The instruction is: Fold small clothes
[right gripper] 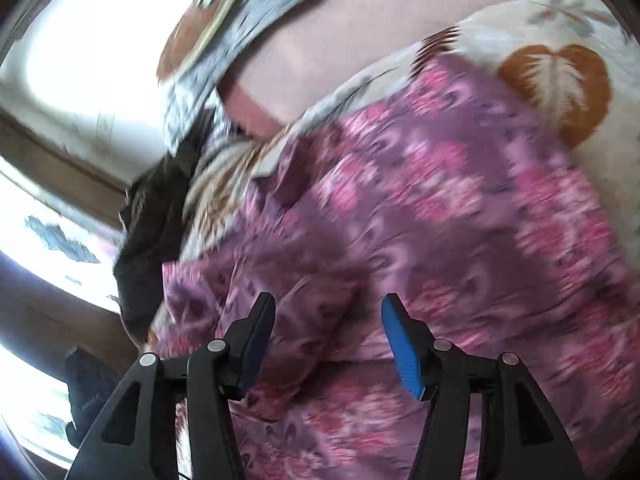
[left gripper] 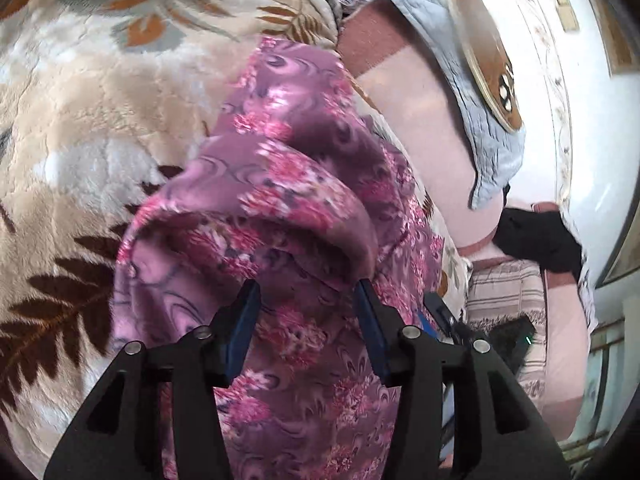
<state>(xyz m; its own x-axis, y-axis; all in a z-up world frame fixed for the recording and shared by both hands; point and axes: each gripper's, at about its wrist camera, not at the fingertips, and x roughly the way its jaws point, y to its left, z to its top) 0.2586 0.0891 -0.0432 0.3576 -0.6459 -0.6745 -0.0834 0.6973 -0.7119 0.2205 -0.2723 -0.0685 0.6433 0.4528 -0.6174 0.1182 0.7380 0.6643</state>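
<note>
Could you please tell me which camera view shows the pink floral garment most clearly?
The left wrist view: the pink floral garment is fairly sharp there, its rolled fold visible on the leaf-patterned blanket. The right wrist view shows more of its spread, but motion-blurred.

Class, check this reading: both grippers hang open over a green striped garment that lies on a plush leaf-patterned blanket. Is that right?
One detail is wrong. The garment is purple with pink flowers, not green striped, as the left wrist view shows plainly. The rest holds: the left gripper and right gripper both stand open over it, and it lies on the plush leaf-patterned blanket.
</note>
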